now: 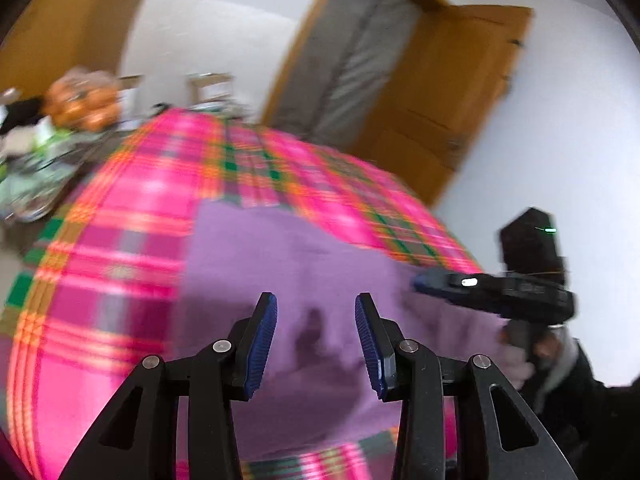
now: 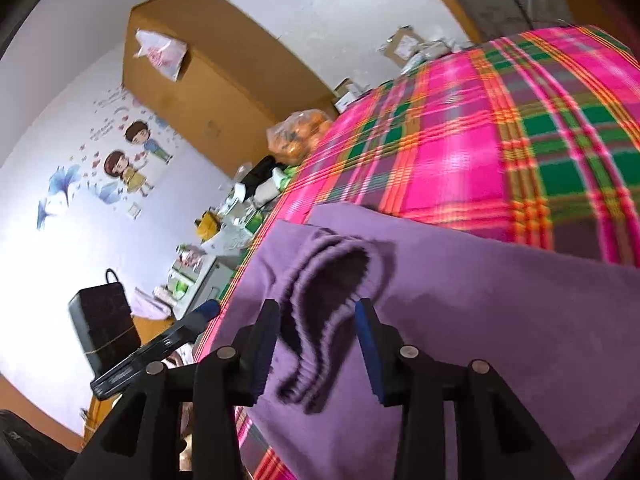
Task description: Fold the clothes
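Note:
A purple garment (image 1: 304, 256) lies spread on a bed with a pink, green and orange plaid cover (image 1: 132, 220). My left gripper (image 1: 316, 297) hovers open above the purple cloth, and nothing sits between its blue pads. At the garment's right edge the right gripper (image 1: 480, 288) shows from the side, blurred. In the right wrist view the garment (image 2: 480, 320) fills the lower right, and its dark ribbed collar (image 2: 332, 304) lies between the fingers of my right gripper (image 2: 317, 304). Those jaws stand wide and the pads do not press the collar. The left gripper (image 2: 160, 344) shows at lower left.
A wooden door (image 1: 440, 92) stands ajar behind the bed. A bag of oranges (image 2: 298, 136) and cluttered small items (image 2: 224, 232) crowd a side table along the bed's edge (image 2: 256, 240). A large cardboard box (image 2: 208, 68) and a black case (image 2: 104, 320) stand by the wall.

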The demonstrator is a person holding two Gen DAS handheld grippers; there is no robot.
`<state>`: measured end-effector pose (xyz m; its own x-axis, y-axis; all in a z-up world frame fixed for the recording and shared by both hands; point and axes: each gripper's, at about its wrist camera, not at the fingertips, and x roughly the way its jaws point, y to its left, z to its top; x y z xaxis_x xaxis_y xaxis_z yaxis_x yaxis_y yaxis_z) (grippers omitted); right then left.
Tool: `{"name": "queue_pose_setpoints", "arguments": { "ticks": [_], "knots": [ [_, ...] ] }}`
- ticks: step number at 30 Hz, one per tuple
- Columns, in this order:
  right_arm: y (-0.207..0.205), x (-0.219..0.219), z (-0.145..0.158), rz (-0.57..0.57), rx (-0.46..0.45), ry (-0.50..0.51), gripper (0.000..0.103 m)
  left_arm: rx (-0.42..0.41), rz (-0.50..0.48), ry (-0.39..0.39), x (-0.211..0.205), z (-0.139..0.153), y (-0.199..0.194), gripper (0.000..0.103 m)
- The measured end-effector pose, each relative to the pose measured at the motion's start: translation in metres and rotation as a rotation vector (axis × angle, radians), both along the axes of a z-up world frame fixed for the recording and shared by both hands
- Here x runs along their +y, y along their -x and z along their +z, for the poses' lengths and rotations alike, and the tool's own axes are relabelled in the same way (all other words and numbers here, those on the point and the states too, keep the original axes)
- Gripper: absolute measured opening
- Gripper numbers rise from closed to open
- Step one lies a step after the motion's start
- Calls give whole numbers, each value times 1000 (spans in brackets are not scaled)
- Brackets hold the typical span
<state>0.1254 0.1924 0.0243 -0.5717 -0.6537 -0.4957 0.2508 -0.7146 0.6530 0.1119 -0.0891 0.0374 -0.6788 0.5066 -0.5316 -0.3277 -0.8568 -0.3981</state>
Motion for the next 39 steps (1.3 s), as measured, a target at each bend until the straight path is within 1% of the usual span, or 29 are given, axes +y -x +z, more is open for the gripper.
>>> {"name": "queue_pose_setpoints", "arguments": {
  "ticks": [3,6,9,10,11,12,15,16,21,22,24,27,29,31,34,39],
  "knots": [
    [17,-19,-3,40,-25,-28,44,-21,54,26,-8,-7,0,42],
    [33,-34,-12,64,-79,-47,44,-29,59,39,-9,-10,-3,42],
    [40,-45,-16,87,-91,-54,43,-41,40,72,-4,-15,-3,42],
    [41,-48,-16,96,-87,-62,38,-48,34,81,-2,-18,-2,42],
    [41,-49,-16,93,-82,-74,8,-59,32,87,0,-20,0,42],
    [41,-47,-15,81,-78,-76,8,-66,30,92,2,-22,2,42],
    [34,-36,-11,40,-58,-24,8,-72,20,88,2,-25,-1,42],
    [33,-32,-14,27,-68,-15,8,-73,15,85,1,-26,-1,42],
    [34,-17,-38,-13,-158,25,12,-82,-3,96,3,-31,-4,42],
    [33,-16,-37,-16,-155,21,13,-82,-8,97,4,-31,-5,42],
    [27,-16,-29,-17,-126,-6,19,-83,-24,98,8,-30,-8,42],
    [19,-15,-20,-18,-90,-38,19,-81,-46,101,14,-30,-12,42],
    [15,-13,-19,-15,-88,-36,20,-77,-56,104,19,-29,-16,42],
    [11,-14,-21,-11,-92,-35,22,-69,-56,104,23,-27,-16,42],
    [5,-12,-21,-24,-95,-28,30,-45,-21,129,25,-22,-14,42],
    [7,3,-19,-102,-81,-26,52,-11,92,195,17,-17,-9,42]
  ]
}}
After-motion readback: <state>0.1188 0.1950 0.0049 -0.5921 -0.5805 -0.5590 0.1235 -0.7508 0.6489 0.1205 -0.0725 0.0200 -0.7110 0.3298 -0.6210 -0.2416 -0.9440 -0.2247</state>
